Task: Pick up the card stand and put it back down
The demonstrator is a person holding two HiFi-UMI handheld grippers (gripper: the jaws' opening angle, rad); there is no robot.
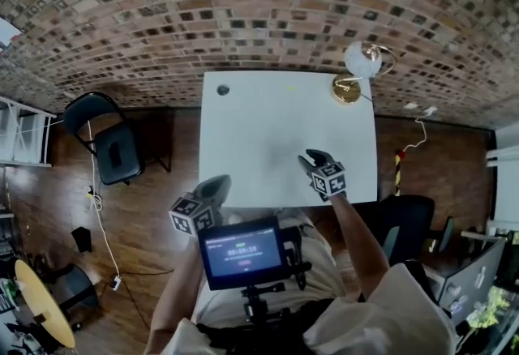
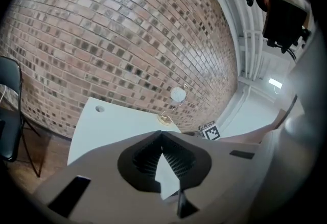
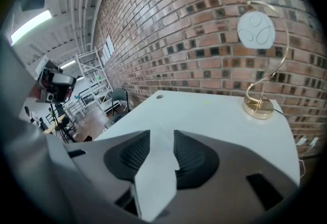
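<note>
The card stand (image 1: 346, 89) has a round gold base, a curled gold wire and a round white card (image 1: 362, 60). It stands upright at the far right corner of the white table (image 1: 251, 126). In the right gripper view the card stand (image 3: 256, 31) is ahead and to the right; in the left gripper view the card stand (image 2: 178, 95) is small and far off. My right gripper (image 1: 312, 157) hovers over the table's near right part, open and empty, well short of the stand. My left gripper (image 1: 220, 181) sits at the table's near edge with its jaw tips touching and nothing between them.
A small round hole (image 1: 223, 90) is in the table's far left corner. A brick wall runs behind the table. A black chair (image 1: 109, 139) stands to the left and a dark office chair (image 1: 405, 224) to the right. A screen (image 1: 242, 250) hangs at the person's chest.
</note>
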